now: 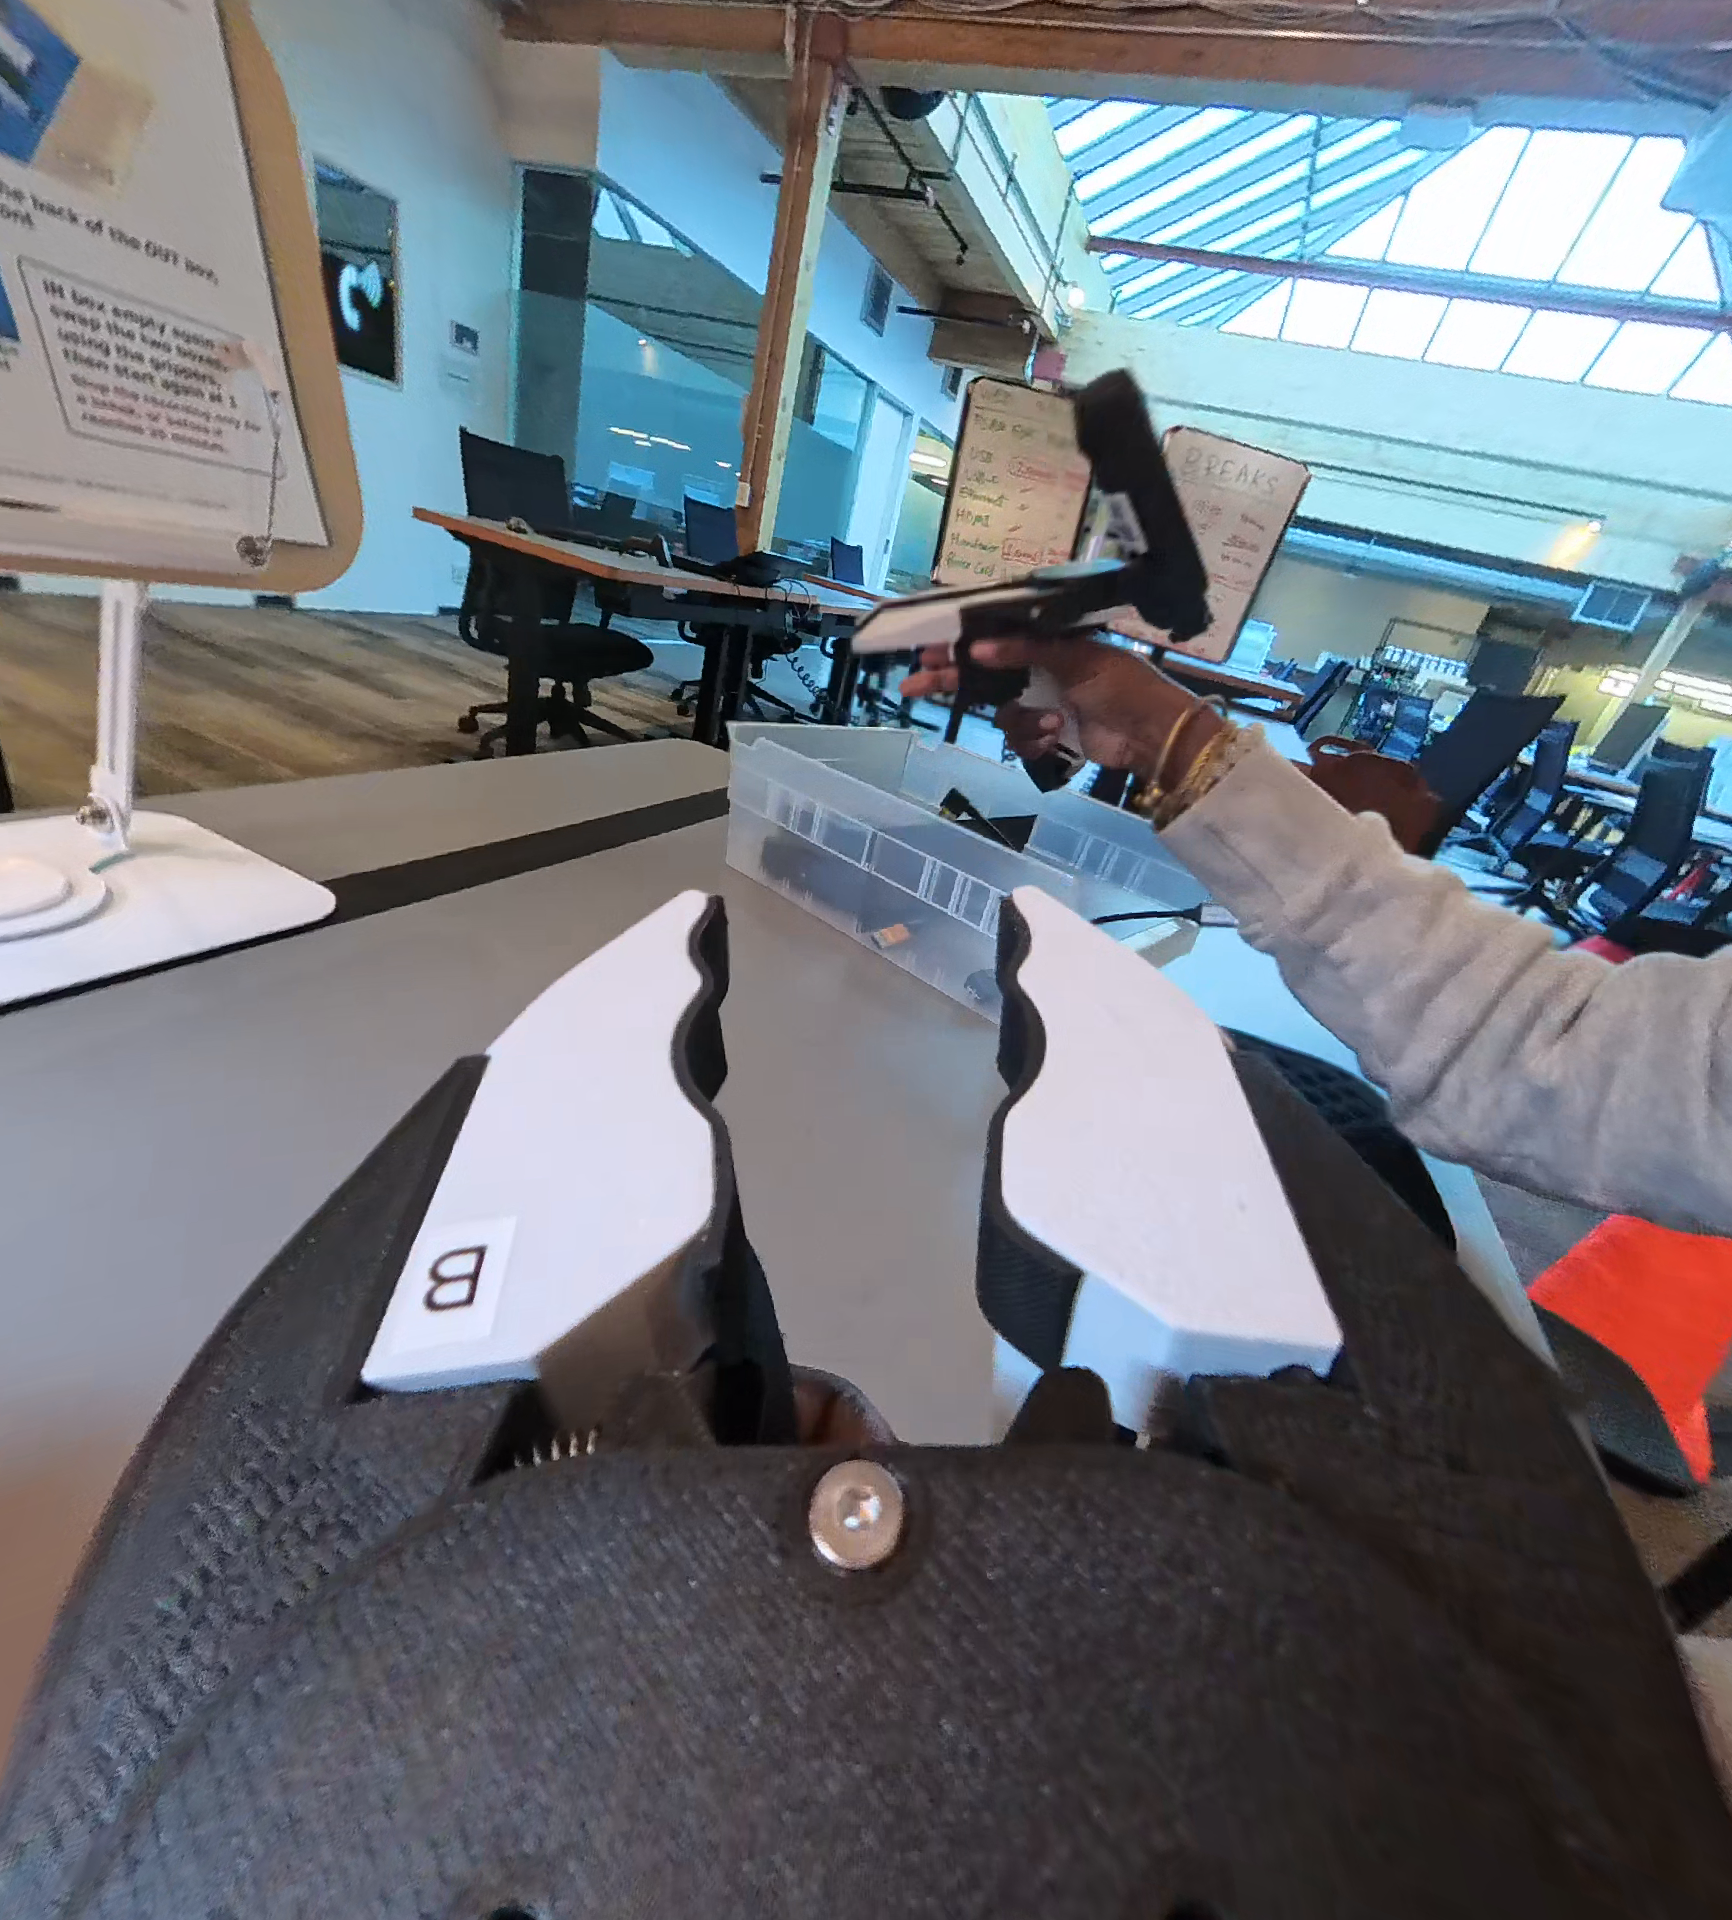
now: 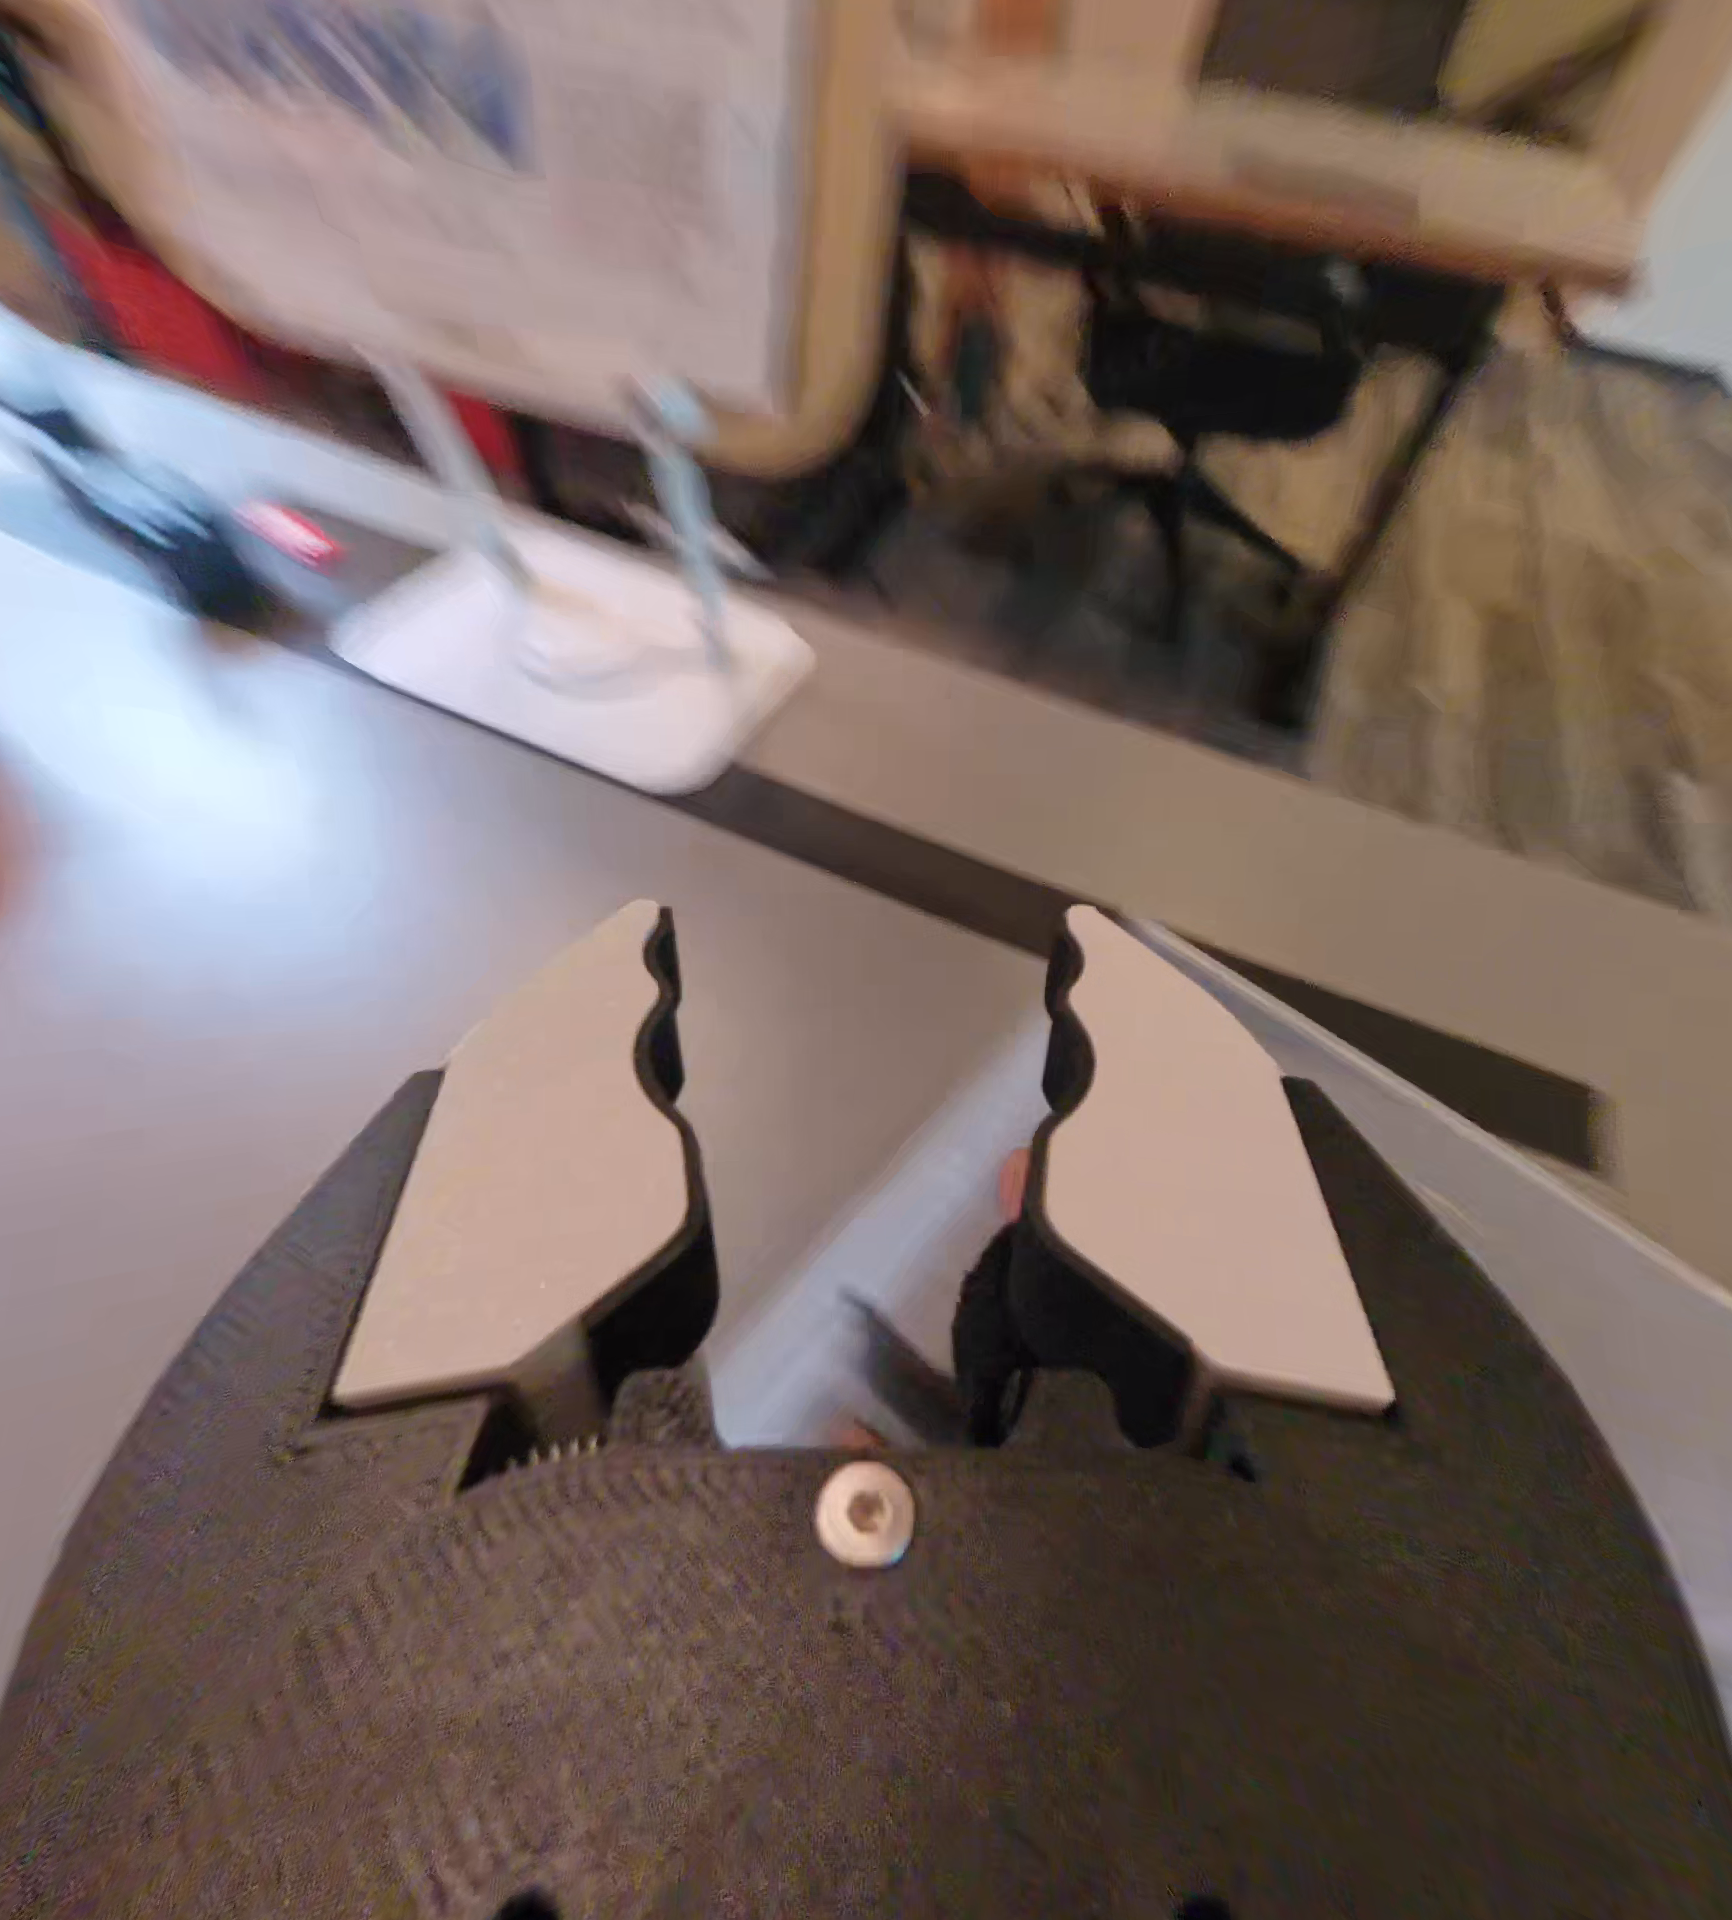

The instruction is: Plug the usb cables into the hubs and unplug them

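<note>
My left gripper [image 1: 857, 920] is open and empty, low over the grey table [image 1: 218, 1091]. Ahead of it stands a clear plastic bin [image 1: 903, 831] with dark cables and hubs inside. The right gripper [image 1: 877, 634] shows farther off in the left wrist view, held in a hand above that bin. In the blurred right wrist view, my right gripper [image 2: 862, 925] is open and empty, above the bin's clear wall [image 2: 903, 1236]. Something dark lies in the bin below its right finger.
A board with an instruction sheet [image 1: 103, 270] stands on a white base [image 1: 93, 894] at the table's left; it also shows in the right wrist view [image 2: 581, 665]. A grey-sleeved arm [image 1: 1464, 997] reaches in from the right. Desks and chairs stand behind. There is about 35 cm between the tips of the two grippers.
</note>
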A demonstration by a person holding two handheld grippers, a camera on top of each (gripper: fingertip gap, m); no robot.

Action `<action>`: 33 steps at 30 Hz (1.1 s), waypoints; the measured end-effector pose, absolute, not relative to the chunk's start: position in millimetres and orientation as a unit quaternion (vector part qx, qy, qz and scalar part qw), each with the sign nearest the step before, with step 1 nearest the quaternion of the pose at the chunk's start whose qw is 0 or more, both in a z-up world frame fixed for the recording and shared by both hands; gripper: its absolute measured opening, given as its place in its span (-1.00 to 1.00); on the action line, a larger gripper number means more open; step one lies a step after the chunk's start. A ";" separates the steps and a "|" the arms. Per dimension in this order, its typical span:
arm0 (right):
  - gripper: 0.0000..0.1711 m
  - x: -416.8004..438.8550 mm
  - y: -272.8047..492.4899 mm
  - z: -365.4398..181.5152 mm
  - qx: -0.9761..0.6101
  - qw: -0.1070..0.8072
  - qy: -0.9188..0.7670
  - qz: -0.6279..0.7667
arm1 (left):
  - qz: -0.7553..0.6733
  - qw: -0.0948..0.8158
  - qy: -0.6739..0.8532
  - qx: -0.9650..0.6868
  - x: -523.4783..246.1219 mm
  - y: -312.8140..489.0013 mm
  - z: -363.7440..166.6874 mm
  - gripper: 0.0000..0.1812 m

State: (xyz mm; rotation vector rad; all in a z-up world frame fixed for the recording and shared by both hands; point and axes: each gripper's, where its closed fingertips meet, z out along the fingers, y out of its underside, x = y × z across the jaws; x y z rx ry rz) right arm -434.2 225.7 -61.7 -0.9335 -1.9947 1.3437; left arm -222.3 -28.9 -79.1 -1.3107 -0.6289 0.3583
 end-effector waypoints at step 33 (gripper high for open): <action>-0.74 -154.0 -13.4 -97.6 0.024 -0.188 -0.758 0.625 | 0.150 0.713 -0.149 -0.669 -182.2 15.0 -92.6 -0.81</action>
